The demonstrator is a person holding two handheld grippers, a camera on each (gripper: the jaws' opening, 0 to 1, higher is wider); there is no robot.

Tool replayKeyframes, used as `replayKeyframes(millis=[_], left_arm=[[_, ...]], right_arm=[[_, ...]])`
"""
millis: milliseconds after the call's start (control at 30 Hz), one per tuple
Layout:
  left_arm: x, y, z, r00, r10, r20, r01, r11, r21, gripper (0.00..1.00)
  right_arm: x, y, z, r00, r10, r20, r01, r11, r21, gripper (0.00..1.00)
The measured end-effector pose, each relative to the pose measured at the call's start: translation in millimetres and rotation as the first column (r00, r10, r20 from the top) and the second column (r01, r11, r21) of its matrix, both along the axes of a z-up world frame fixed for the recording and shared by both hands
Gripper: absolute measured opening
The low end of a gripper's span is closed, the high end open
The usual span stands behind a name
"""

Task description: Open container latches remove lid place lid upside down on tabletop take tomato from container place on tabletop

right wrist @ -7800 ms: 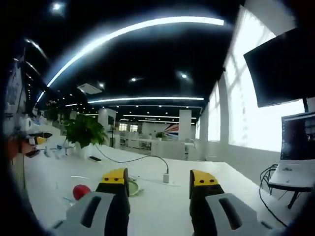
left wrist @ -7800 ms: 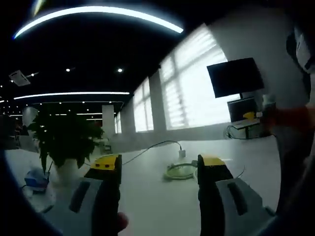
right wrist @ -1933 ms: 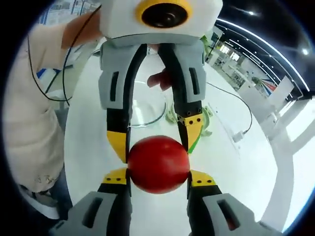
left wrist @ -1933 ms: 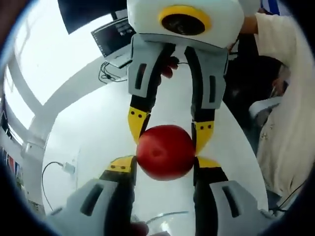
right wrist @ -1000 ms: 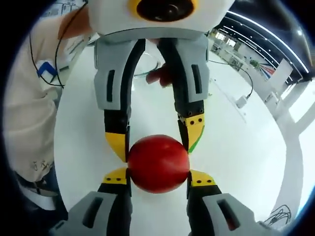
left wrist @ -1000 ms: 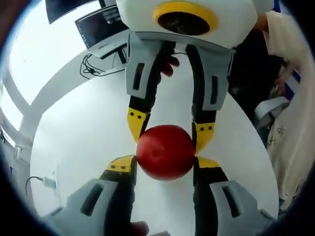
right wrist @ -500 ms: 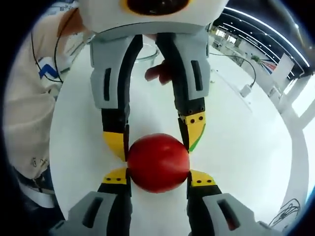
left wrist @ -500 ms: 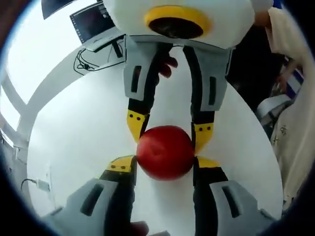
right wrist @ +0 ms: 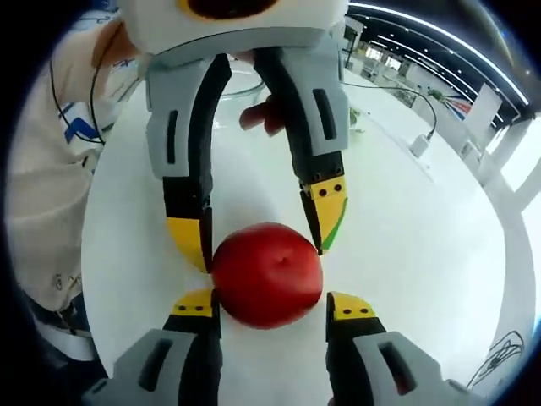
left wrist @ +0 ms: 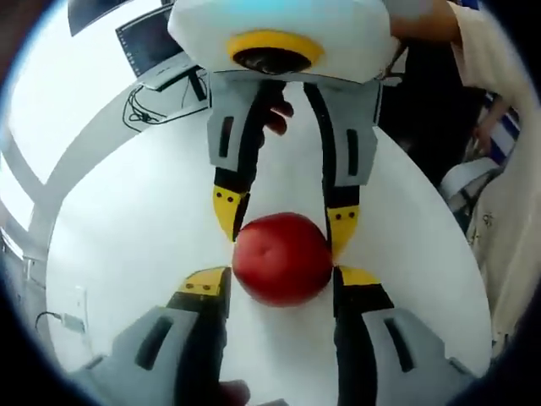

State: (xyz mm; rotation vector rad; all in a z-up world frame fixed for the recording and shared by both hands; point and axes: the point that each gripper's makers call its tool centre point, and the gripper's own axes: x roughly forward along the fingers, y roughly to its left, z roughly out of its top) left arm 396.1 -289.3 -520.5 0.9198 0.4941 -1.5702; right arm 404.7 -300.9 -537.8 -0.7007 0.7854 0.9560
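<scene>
White smooth tabletop (right wrist: 406, 254) underneath, wide and bare close by. Big bright office room behind, with long light strips (right wrist: 439, 38) on a dark ceiling. Two dark computer screens (left wrist: 152, 38) and a tangle of black cables (left wrist: 156, 106) at the far edge of the tabletop, seen in the left gripper view. White plug with a thin cable (right wrist: 418, 144) farther off in the right gripper view. Clear see-through bowl-shaped container (right wrist: 241, 91) partly hidden behind the other gripper's grey body, too hidden to tell more.

Round red shiny tomato (left wrist: 281, 258) right in the middle, between both pairs of yellow-tipped jaws, just over the tabletop.

Left gripper (left wrist: 279, 283) squeezed onto the tomato, both yellow tips pressed to its sides. Right gripper (right wrist: 272, 304) facing it from the other way, tips around the same tomato; a thin white gap beside one tip in its own view, yet touching in the left gripper view, so cannot tell if gripping or loose.

Fingertips of a hand (right wrist: 264, 114) behind the grey jaws. Person in a pale shirt (right wrist: 42, 178) at the side, blocking that part of the room.
</scene>
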Motion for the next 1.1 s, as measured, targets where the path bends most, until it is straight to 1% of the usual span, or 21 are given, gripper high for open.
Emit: replayKeyframes(millis=[67,167,300,333,400,467,533,567,667,733,767,900,967,1033,1100], left_arm=[[-0.9,1,4.7,1.000,0.006,-0.019,-0.007,1.000,-0.017,0.43],[1.4,1,13.9,1.000,0.017,-0.020,-0.018,0.999,-0.040,0.44],[6.9,5,28.9,1.000,0.026,-0.008,-0.026,0.997,-0.074,0.45],[7.6,6,32.2,1.000,0.026,-0.005,-0.026,0.996,-0.084,0.45],[9.2,10,43.7,0.999,0.036,0.000,-0.036,0.994,-0.108,0.45],[8.9,12,55.6,0.999,0.046,-0.001,-0.046,0.988,-0.149,0.46],[9.2,16,65.9,0.999,0.054,0.006,-0.052,0.983,-0.178,0.46],[9.5,18,70.4,0.998,0.060,0.008,-0.057,0.981,-0.188,0.46],[12.1,28,84.3,0.996,0.081,0.022,-0.074,0.972,-0.222,0.46],[14.1,36,94.3,0.995,0.099,0.025,-0.090,0.965,-0.248,0.46],[17.3,40,102.4,0.993,0.116,0.030,-0.103,0.956,-0.273,0.46],[27.8,60,119.6,0.985,0.166,0.040,-0.144,0.933,-0.330,0.46],[25.8,74,127.2,0.980,0.190,0.056,-0.159,0.923,-0.351,0.46],[24.0,91,135.3,0.974,0.219,0.065,-0.179,0.908,-0.380,0.46],[27.9,109,143.5,0.962,0.266,0.058,-0.220,0.885,-0.410,0.47]], right_arm=[[1,-1,2.7,1.000,-0.003,0.004,0.003,1.000,-0.001,0.45],[0,-1,7.1,1.000,-0.005,0.006,0.005,1.000,0.001,0.45],[1,-1,22.7,1.000,-0.013,0.028,0.012,1.000,0.010,0.47],[3,1,28.3,0.999,-0.022,0.033,0.021,0.999,0.038,0.47],[7,7,41.3,0.997,-0.066,0.032,0.062,0.991,0.118,0.47],[13,10,58.3,0.994,-0.089,0.061,0.077,0.981,0.176,0.47],[18,11,67.4,0.991,-0.106,0.077,0.088,0.975,0.205,0.47],[20,13,75.9,0.989,-0.113,0.093,0.090,0.970,0.226,0.47],[24,16,90.1,0.985,-0.127,0.121,0.095,0.966,0.241,0.47],[26,19,100.1,0.981,-0.131,0.146,0.091,0.964,0.251,0.47],[26,22,104.9,0.978,-0.134,0.163,0.088,0.961,0.261,0.47],[26,31,120.9,0.966,-0.154,0.207,0.087,0.949,0.301,0.46],[27,34,127.7,0.959,-0.168,0.230,0.086,0.941,0.326,0.46],[28,34,131.8,0.952,-0.183,0.247,0.092,0.936,0.339,0.45],[29,34,135.1,0.946,-0.194,0.260,0.094,0.931,0.353,0.45]])
